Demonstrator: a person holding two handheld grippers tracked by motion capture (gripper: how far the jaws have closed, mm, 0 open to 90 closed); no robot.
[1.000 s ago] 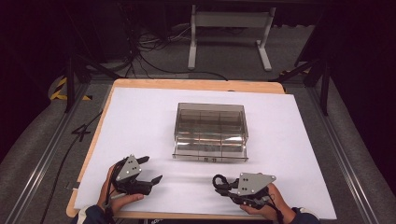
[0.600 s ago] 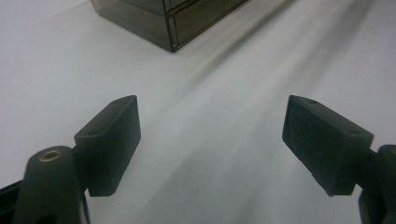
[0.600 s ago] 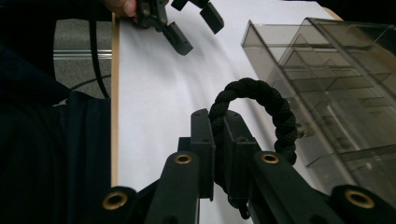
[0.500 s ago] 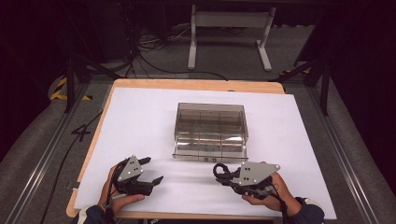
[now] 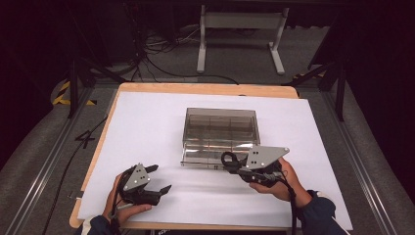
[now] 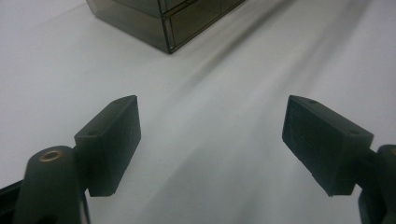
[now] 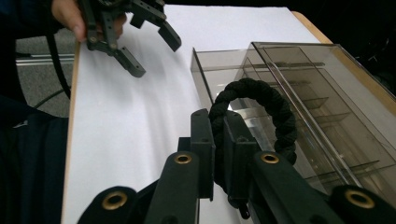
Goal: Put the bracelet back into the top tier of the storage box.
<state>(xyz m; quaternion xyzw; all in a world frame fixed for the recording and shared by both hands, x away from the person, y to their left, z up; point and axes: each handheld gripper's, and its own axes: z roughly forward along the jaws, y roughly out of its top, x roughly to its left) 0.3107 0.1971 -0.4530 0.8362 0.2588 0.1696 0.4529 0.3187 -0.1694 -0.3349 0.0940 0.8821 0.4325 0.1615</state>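
A smoky clear plastic drawer box stands at the table's middle, its front drawer pulled out toward me. My right gripper is shut on a black braided cord loop, held at the open drawer's front edge. In the right gripper view the loop stands up between the jaws, over the drawer's compartments. My left gripper rests open near the front left of the table. Its fingers stand wide apart over bare white surface, the box's corner far ahead.
White sheet covers the wooden table. Dark floor with cables and a metal stand lies beyond. The person's other hand and left gripper appear at the top left of the right gripper view.
My right gripper has risen and moved forward with the cord loop, up to the open drawer's front. The left gripper has stayed put.
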